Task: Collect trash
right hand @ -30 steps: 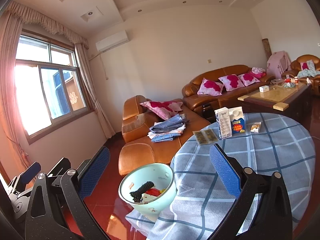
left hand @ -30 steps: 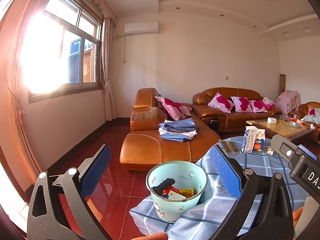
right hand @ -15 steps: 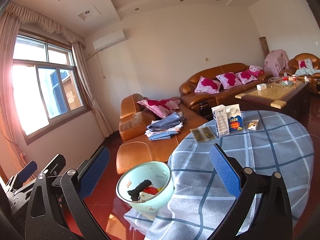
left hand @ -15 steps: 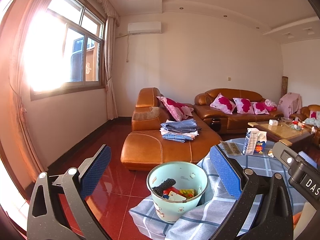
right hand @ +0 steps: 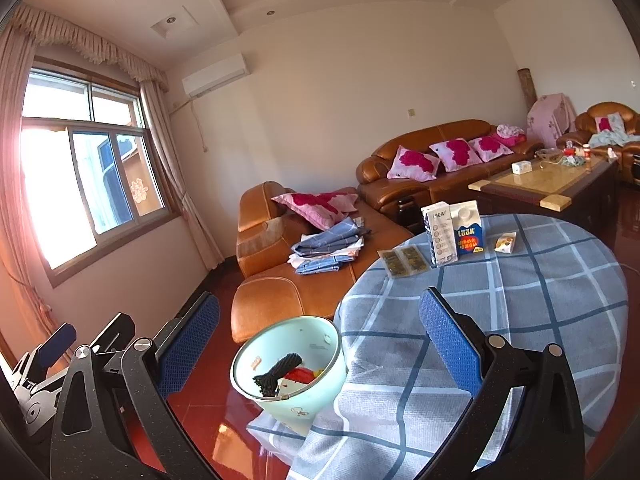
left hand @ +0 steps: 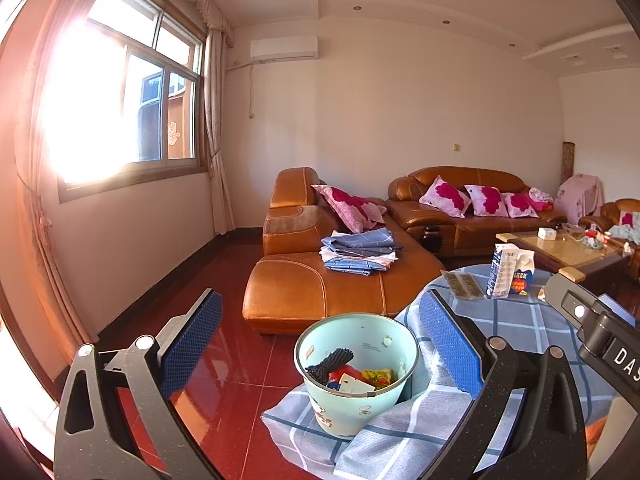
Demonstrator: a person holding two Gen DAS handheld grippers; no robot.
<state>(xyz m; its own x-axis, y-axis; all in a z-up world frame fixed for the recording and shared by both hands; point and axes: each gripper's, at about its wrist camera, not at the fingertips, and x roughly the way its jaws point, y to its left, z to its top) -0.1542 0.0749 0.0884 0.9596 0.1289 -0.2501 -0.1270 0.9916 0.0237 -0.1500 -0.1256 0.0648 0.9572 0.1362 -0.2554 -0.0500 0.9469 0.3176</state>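
Note:
A pale green bin (left hand: 356, 372) (right hand: 290, 368) stands on the red floor beside the round table, with a black bundle and coloured wrappers inside. On the blue checked tablecloth (right hand: 500, 304) (left hand: 516, 320) stand two milk cartons (right hand: 454, 232) (left hand: 510, 270), flat yellow-green packets (right hand: 404, 261) (left hand: 464, 285) and a small box (right hand: 505, 242). My left gripper (left hand: 316, 344) hangs open above the bin, nothing between its blue pads. My right gripper (right hand: 320, 344) is open too, over the table's near left edge, with the cartons well beyond it.
An orange leather sofa (left hand: 320, 280) with folded blue cloth (left hand: 356, 250) and pink cushions runs along the far side. A wooden coffee table (right hand: 548, 184) with small items stands far right. The other gripper's body shows at the right edge (left hand: 600, 328). Red glossy floor (left hand: 224, 352) lies left of the bin.
Both views have shifted slightly: the bin and table sit a little further right and lower in the right wrist view. Both grippers stay open and empty.

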